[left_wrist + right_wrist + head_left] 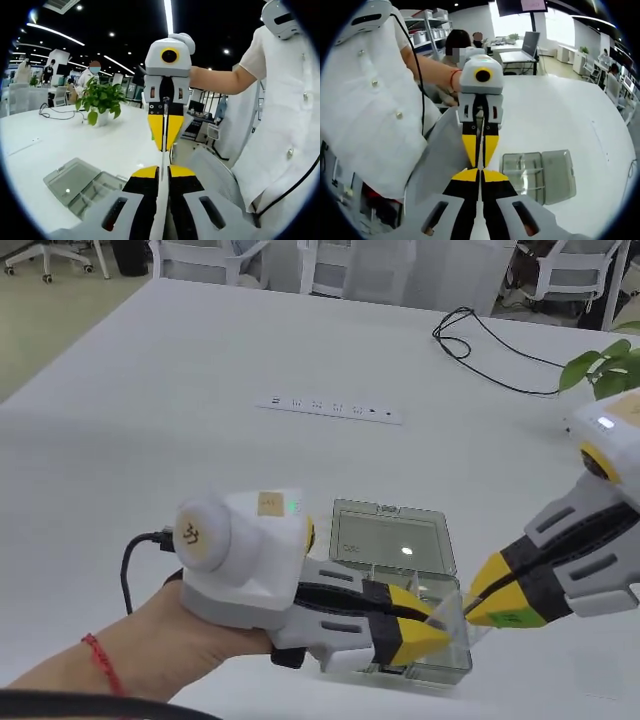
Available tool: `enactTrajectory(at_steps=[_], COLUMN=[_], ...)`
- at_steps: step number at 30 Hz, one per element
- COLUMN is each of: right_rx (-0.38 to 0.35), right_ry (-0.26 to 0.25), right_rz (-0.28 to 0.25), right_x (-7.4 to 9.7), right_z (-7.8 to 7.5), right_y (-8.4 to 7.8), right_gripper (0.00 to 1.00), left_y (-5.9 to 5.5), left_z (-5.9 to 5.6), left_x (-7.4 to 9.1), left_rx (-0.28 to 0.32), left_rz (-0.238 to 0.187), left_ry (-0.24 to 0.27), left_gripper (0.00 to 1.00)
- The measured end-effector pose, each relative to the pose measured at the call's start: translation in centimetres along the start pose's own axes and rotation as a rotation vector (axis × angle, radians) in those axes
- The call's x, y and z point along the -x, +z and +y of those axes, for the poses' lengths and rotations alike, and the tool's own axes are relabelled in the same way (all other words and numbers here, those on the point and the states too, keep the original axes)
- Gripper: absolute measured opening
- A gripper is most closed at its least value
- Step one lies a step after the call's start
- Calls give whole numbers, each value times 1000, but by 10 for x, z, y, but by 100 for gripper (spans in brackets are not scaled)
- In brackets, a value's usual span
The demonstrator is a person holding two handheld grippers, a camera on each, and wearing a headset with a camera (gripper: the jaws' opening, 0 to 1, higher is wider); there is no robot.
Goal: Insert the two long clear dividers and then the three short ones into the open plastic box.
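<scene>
Currently L gripper (438, 632) and R gripper (472, 606), jaws pinched tight, are gripping divider (453, 620) ends over box (390, 540); likely light, slick.

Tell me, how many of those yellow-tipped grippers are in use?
2. The left gripper is at bottom centre above the open box; the right gripper reaches in from the right. Both pinch one clear divider.

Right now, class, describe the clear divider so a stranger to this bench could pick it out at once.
On the white table, find the open plastic box near the front edge. Just above it, the left gripper and right gripper meet tip to tip, pinching the clear divider: a thin see-through sheet, unlike the yellow jaw tips.
</scene>
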State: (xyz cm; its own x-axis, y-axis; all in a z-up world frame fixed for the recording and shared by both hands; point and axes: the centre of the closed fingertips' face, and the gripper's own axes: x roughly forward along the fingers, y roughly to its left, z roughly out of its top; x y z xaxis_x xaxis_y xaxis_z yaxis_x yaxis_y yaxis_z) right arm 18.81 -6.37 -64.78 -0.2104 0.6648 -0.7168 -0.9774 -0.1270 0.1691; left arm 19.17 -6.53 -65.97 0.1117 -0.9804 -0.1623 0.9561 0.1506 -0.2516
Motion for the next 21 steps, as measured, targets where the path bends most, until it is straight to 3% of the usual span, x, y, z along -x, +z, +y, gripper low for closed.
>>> enactTrajectory(at_steps=[16,21], right_rx=[-22,-25], right_ry=[-80,-98], right_rz=[3,17], right_x=[1,-2], right_z=[-19,-25], right_y=[-6,-9], right_gripper=[3,3], left_y=[-8,-12], left_z=[26,34], left_x=[25,32], left_rx=[-9,-10], left_rz=[11,14], left_ry=[127,166], left_gripper=[35,50])
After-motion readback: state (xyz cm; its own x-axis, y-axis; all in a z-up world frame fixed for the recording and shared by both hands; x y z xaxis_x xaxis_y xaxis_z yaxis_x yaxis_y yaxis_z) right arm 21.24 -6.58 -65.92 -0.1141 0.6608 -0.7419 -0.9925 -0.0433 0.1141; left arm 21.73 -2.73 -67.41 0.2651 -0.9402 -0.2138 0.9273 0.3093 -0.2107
